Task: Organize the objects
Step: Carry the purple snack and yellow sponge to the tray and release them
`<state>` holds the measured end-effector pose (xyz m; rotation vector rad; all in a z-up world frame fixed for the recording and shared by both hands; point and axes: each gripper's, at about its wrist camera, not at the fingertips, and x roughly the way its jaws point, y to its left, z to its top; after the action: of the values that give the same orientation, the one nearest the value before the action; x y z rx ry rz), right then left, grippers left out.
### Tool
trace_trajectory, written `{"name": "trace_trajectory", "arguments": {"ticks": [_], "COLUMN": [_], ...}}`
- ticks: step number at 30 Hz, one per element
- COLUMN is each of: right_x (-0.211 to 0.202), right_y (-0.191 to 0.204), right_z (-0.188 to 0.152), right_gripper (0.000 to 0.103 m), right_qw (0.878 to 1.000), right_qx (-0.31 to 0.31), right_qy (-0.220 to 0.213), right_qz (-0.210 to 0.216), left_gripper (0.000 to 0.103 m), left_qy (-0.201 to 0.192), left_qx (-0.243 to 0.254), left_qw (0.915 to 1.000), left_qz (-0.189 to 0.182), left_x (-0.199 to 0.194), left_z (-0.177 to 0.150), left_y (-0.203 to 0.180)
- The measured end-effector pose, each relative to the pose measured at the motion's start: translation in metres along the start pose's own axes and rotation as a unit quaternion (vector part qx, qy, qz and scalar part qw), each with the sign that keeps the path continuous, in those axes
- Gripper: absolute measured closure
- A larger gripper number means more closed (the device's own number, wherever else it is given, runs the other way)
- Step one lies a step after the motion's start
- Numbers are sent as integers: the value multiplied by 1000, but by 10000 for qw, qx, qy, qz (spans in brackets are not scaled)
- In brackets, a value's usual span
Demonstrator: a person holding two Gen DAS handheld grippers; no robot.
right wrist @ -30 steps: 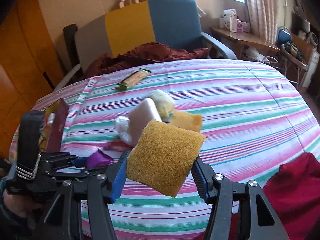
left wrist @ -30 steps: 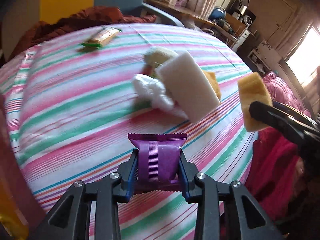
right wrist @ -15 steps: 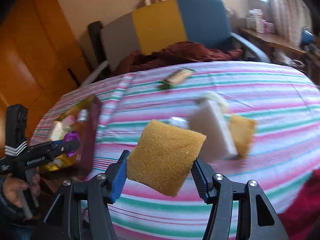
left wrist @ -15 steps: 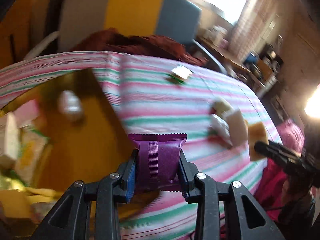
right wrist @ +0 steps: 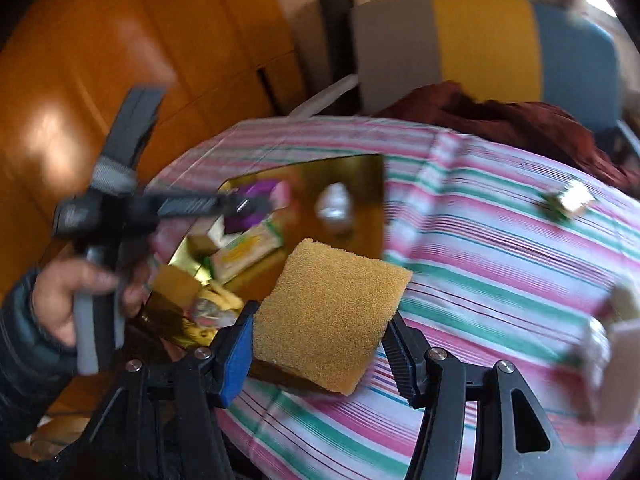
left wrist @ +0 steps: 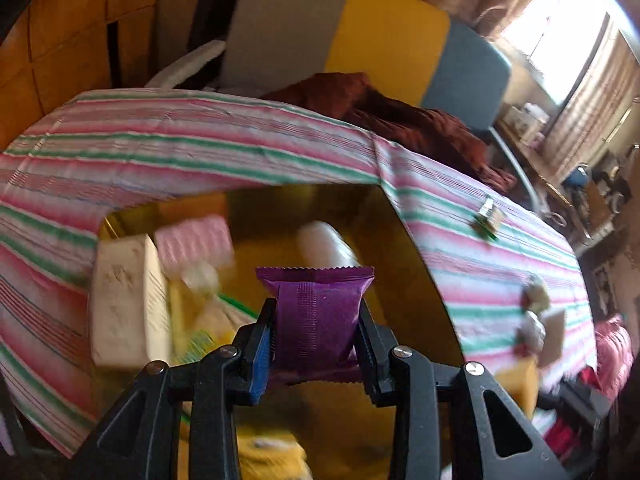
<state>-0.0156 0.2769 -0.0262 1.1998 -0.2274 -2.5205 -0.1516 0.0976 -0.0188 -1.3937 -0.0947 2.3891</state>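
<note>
Your left gripper (left wrist: 316, 334) is clenched on a purple packet (left wrist: 317, 316), a flat foil pouch with a zigzag top edge and a ribbed seam down its middle; the black jaws press both its sides. You hold it above the gold box (left wrist: 416, 280), an open tray with shiny, mirror-like walls. Your right gripper (right wrist: 320, 334) is grasping a yellow sponge (right wrist: 330, 316), a square block with a rough, porous face, held tilted between the jaws just beside the box's near edge.

Inside the box, you see a white rectangular carton (left wrist: 128, 300) at the left, a soft pink pack (left wrist: 194, 238) behind it, a white rounded object (left wrist: 326, 246) and yellow wrappers; blur hides their details.

The box sits on a table with a striped cloth (left wrist: 200, 148) in pink, green and white. Farther right on the cloth lies a small snack bar (left wrist: 488, 218). Beyond the table, a dark red crumpled fabric (left wrist: 400, 120) lies on an armchair (left wrist: 380, 36) with grey, yellow and blue panels.
</note>
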Motion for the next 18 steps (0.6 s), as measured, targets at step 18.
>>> {"name": "trace_trajectory", "arguments": {"ticks": [18], "right_x": [67], "right_y": [34], "right_z": [-7], "right_gripper": [10], "right_qw": [9950], "right_qx": [-29], "right_qy": [686], "right_qz": [721], "left_gripper": [52], "left_qy": [-708], "left_qx": [-324], "left_qw": [9959], "left_qz": [457], "left_x": [-47], "left_z": [-36], "left_y": [26]}}
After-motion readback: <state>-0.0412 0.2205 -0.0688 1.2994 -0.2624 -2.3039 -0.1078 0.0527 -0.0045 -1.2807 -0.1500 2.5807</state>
